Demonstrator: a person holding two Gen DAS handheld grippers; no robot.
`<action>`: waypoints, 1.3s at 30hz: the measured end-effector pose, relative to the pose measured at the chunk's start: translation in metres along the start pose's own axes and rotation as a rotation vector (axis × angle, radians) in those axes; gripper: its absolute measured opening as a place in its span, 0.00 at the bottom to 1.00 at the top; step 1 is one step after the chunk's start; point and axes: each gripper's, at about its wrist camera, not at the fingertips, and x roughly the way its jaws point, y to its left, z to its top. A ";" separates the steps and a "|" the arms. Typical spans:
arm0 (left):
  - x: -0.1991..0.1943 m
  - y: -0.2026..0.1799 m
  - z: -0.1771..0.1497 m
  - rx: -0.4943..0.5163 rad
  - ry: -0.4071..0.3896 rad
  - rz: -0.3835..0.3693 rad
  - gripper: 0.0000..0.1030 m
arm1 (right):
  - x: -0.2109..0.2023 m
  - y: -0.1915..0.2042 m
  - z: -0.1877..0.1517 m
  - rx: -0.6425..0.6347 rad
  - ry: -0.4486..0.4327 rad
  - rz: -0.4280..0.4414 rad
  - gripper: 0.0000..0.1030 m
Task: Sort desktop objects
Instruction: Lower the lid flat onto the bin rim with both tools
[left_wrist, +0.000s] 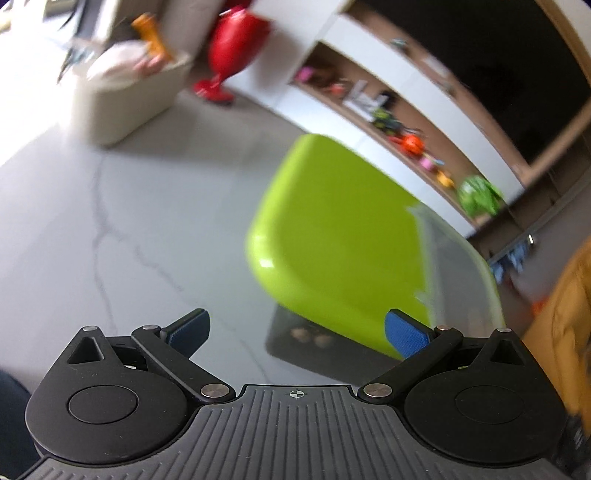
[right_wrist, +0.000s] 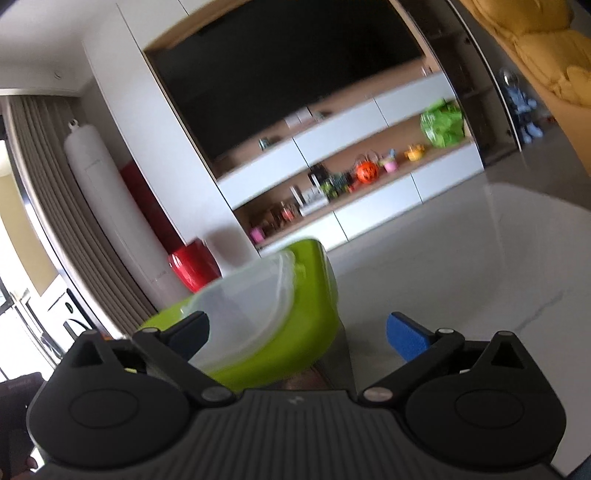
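Desk of pale grey marble-patterned stone carries a lime-green plastic box with a clear lid, tilted, its lower edge over a dark square object with small round items, too blurred to identify. The left gripper is spread wide, the box just ahead, untouched. The right gripper also gapes, nothing pinched; the box lies near its left finger. A cream bin stands farther back.
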 end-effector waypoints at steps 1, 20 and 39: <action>0.006 0.009 0.003 -0.023 0.012 0.001 1.00 | 0.004 -0.001 -0.002 0.011 0.016 0.000 1.00; 0.109 -0.036 -0.053 0.305 0.317 0.081 1.00 | 0.060 0.038 -0.060 -0.116 0.293 0.078 0.96; 0.157 -0.033 -0.022 0.256 0.232 0.143 1.00 | 0.132 0.046 -0.040 -0.019 0.286 -0.019 0.98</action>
